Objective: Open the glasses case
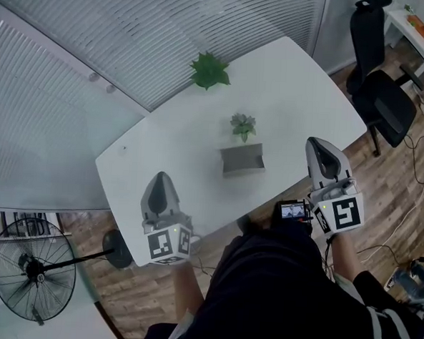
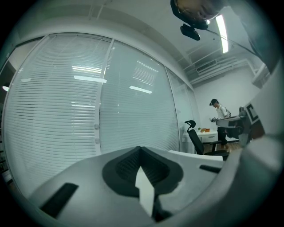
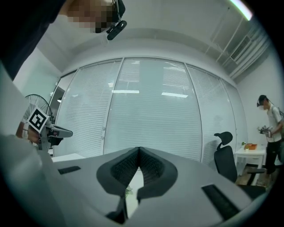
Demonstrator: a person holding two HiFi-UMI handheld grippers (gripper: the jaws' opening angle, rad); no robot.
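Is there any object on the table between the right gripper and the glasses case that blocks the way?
Nothing visible does. In the head view, only bare white table lies between the right gripper and the glasses case. The small plant stands beyond the case, off that path.

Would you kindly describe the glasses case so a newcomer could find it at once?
Find the white rounded table beside the wall of blinds. Near its middle lies the grey rectangular glasses case, directly before a small pale-green plant. Unlike that and the larger green plant at the edge, it is grey and boxy.
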